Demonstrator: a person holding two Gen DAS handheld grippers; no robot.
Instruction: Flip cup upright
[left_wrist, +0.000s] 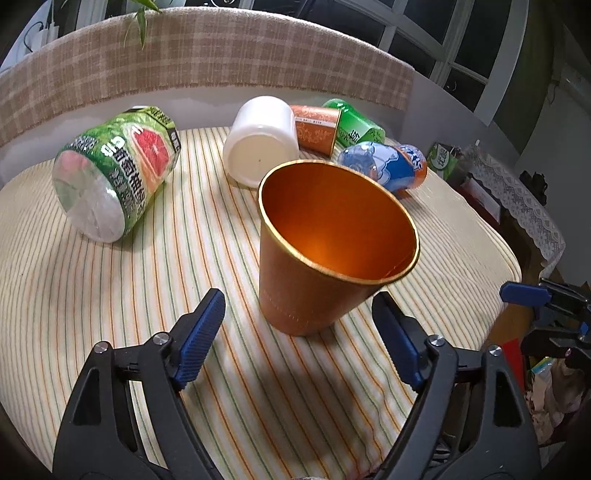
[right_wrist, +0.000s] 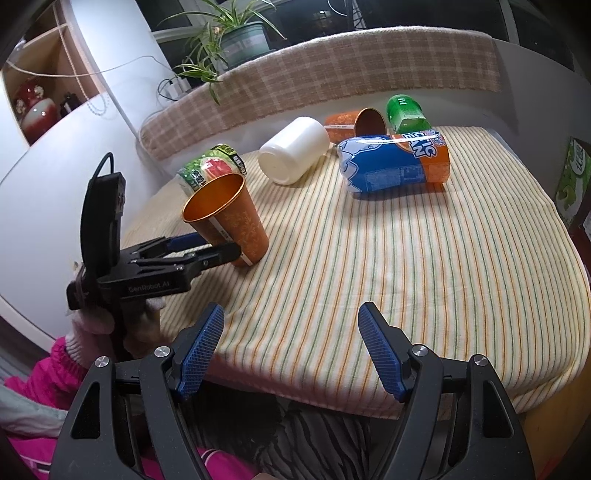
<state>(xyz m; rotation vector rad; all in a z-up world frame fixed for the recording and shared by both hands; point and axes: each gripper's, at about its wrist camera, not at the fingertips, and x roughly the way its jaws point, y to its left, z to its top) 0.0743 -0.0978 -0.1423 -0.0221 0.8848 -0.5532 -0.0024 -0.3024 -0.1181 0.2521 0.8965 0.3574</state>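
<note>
An orange metal cup (left_wrist: 314, 266) with a gold rim stands mouth up on the striped cloth, leaning a little. It also shows in the right wrist view (right_wrist: 236, 221). My left gripper (left_wrist: 299, 317) is open, its blue pads on either side of the cup's base and apart from it; it shows in the right wrist view (right_wrist: 210, 245) too. My right gripper (right_wrist: 291, 325) is open and empty over the table's near edge. A white cup (left_wrist: 260, 142) lies on its side behind, also in the right wrist view (right_wrist: 293, 149). A second orange cup (right_wrist: 356, 123) lies on its side further back.
A green grapefruit-label bottle (left_wrist: 114, 173) lies at the left. A blue and orange bottle (right_wrist: 395, 162) and a green bottle (right_wrist: 404, 114) lie at the back right. A checked cushion (left_wrist: 207, 55) borders the table's far side. A potted plant (right_wrist: 240, 37) stands behind.
</note>
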